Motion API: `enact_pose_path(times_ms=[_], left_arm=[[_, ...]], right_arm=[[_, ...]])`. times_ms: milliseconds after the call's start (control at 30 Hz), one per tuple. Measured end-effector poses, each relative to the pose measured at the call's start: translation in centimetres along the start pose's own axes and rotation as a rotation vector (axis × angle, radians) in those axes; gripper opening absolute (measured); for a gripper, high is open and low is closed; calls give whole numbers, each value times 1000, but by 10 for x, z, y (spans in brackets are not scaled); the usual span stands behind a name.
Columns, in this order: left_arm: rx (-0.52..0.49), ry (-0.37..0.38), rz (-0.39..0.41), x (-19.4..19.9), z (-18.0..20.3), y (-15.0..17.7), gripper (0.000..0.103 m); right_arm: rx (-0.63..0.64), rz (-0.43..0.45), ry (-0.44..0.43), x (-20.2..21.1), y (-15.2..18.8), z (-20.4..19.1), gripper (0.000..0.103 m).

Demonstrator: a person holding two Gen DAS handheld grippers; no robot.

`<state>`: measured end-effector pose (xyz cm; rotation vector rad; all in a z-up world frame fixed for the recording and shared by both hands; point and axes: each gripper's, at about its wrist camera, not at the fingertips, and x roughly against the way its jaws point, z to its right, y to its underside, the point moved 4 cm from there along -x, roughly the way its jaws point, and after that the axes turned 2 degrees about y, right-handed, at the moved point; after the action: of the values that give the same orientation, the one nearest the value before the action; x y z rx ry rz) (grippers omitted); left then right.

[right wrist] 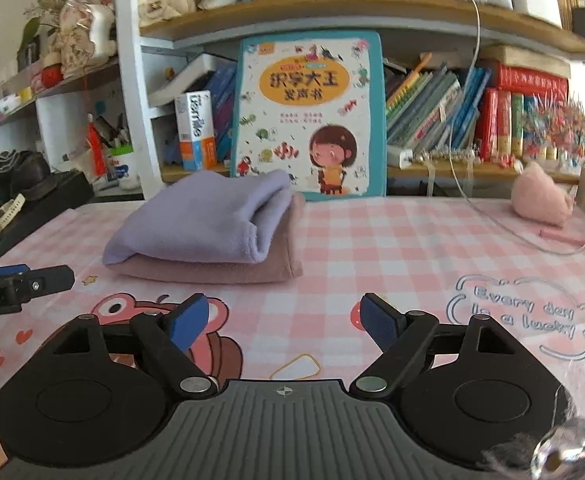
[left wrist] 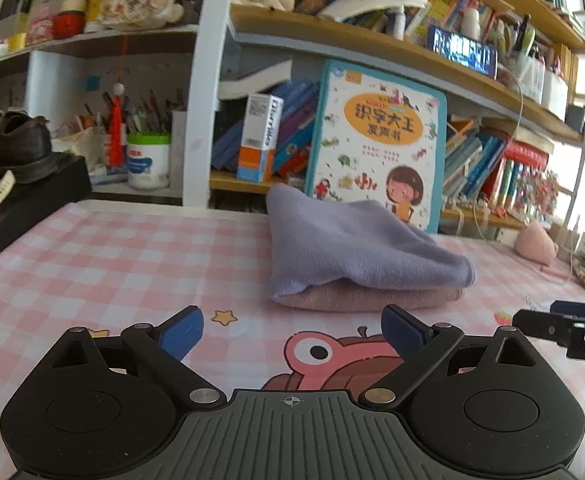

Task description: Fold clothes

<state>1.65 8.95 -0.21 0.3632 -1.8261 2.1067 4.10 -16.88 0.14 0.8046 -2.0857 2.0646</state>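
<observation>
A folded lavender cloth (left wrist: 352,248) lies on top of a folded dusty-pink cloth (left wrist: 372,298) on the pink checked tablecloth (left wrist: 112,256). My left gripper (left wrist: 292,330) is open and empty, a short way in front of the stack. My right gripper (right wrist: 284,320) is open and empty, in front and to the right of the same stack, where the lavender cloth (right wrist: 200,220) and the pink cloth (right wrist: 220,270) show. The right gripper's fingers also show at the right edge of the left wrist view (left wrist: 564,322). The left gripper shows at the left edge of the right wrist view (right wrist: 20,284).
A children's book (left wrist: 376,140) leans against the shelves just behind the stack. Packed bookshelves (right wrist: 472,112) fill the back. A black box with shoes (left wrist: 20,184) stands at the left. A pink plush (right wrist: 540,198) and a thin cable (right wrist: 524,236) lie at the right.
</observation>
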Motion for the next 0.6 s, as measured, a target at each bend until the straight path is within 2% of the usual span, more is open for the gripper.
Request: enact_pose_path(times_ms=[267,333,600], left_arm=[[-105,10,63,36,33,4,101],[-147,14,78,41,40,6,101],[-162,-65,44,38,39,9,101]], right_arm=[[48,105,1,48,9,-15,86],[53,106,9,52,12,-15,86],[79,77,64,45,11,-19,86]])
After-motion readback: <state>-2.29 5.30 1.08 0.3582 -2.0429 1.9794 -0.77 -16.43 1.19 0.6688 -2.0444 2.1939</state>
